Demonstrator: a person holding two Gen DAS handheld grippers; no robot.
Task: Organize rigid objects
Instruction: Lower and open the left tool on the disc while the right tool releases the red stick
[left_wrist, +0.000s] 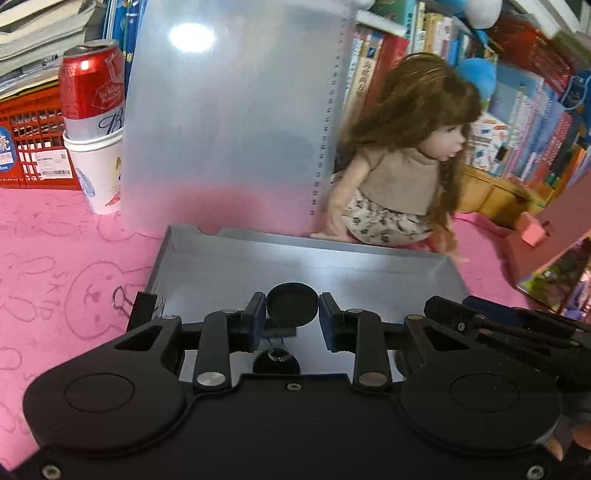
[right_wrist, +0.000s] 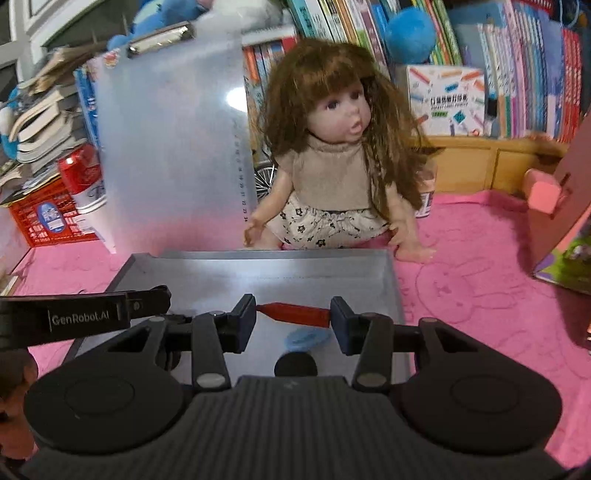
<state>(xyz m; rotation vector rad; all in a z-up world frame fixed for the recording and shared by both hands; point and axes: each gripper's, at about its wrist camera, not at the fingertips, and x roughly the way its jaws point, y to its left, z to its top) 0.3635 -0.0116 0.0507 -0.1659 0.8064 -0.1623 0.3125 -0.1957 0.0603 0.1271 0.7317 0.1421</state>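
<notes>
A grey tray (left_wrist: 229, 254) lies on the pink mat and also shows in the right wrist view (right_wrist: 258, 266). My left gripper (left_wrist: 292, 317) is over the tray, fingers apart around a round black cap (left_wrist: 292, 304); contact with the pads cannot be told. My right gripper (right_wrist: 293, 321) is open over the tray, with a red marker (right_wrist: 295, 314) lying across between its fingers and a small blue piece (right_wrist: 306, 339) on the tray floor below. The left gripper's body (right_wrist: 85, 314) shows at the left of the right wrist view.
A doll (right_wrist: 332, 166) sits just behind the tray, next to an upright translucent clipboard (left_wrist: 236, 118). A red can (left_wrist: 92, 85) stands in a paper cup (left_wrist: 99, 173) at left, by a red crate (left_wrist: 33, 140). Books line the back; a pink box (right_wrist: 561, 221) stands at right.
</notes>
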